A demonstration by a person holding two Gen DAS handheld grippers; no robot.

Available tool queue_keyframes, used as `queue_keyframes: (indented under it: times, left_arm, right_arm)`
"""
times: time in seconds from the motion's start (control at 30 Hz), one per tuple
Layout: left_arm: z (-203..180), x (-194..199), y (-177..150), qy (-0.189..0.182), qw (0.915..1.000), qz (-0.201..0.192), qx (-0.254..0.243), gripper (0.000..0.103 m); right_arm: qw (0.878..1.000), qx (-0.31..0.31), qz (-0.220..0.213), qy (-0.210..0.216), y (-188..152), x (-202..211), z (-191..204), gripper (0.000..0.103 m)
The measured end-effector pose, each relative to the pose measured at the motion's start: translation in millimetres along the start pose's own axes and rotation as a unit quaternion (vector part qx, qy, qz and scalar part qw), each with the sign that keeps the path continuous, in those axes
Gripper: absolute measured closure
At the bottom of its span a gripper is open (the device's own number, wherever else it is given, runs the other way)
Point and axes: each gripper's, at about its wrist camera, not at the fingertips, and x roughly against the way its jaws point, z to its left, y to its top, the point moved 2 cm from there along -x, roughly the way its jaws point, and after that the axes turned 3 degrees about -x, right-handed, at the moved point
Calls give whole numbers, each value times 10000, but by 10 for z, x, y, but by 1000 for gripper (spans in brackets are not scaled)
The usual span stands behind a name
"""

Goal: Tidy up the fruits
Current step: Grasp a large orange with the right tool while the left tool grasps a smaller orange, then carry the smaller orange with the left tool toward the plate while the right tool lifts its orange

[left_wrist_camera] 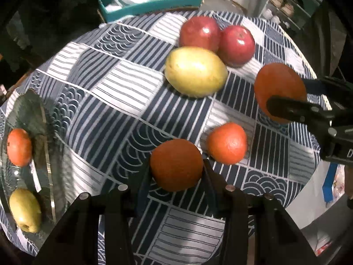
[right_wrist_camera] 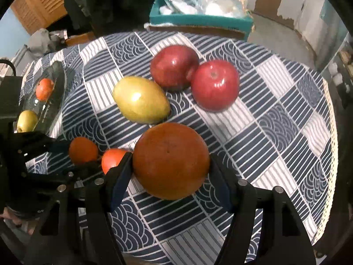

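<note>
My left gripper [left_wrist_camera: 176,167] is shut on a small orange [left_wrist_camera: 176,164], held just above the tablecloth; it also shows in the right wrist view [right_wrist_camera: 83,150]. My right gripper [right_wrist_camera: 171,165] is shut on a large orange [right_wrist_camera: 171,161], seen at the right of the left wrist view [left_wrist_camera: 280,88]. A loose orange [left_wrist_camera: 227,145] lies between them. A yellow-green mango [left_wrist_camera: 195,71] and two red apples [left_wrist_camera: 199,33] [left_wrist_camera: 237,43] lie further back. A glass plate [left_wrist_camera: 47,137] at the left holds an orange [left_wrist_camera: 19,146] and a yellow-green fruit [left_wrist_camera: 25,209].
The round table carries a blue-and-white patterned cloth [left_wrist_camera: 114,101]. A teal box [left_wrist_camera: 152,5] with plastic bags stands behind the table's far edge. A shelf [left_wrist_camera: 286,4] stands at the back right. The table's edge drops off at the right [right_wrist_camera: 331,132].
</note>
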Motion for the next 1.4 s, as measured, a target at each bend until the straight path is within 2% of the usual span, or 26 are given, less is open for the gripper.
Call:
queue_keyframes:
  times: [0.27, 0.73, 1.23, 1.4]
  left_arm:
    - [170, 445, 108, 163, 9983, -532, 158, 58]
    - [317, 1170, 185, 71, 9891, -1407, 437, 58]
    - [555, 1771, 59, 81, 9757, -2078, 696, 58]
    - [646, 1905, 18, 114, 9725, -2195, 776, 58]
  right_arm:
    - [9991, 155, -381, -39, 86, 213, 122, 35]
    - [9933, 494, -1043, 15, 211, 686, 385, 35]
    - [9818, 625, -1747, 406, 378, 1217, 651, 35]
    - [9789, 647, -1848, 577, 433, 1289, 739, 35]
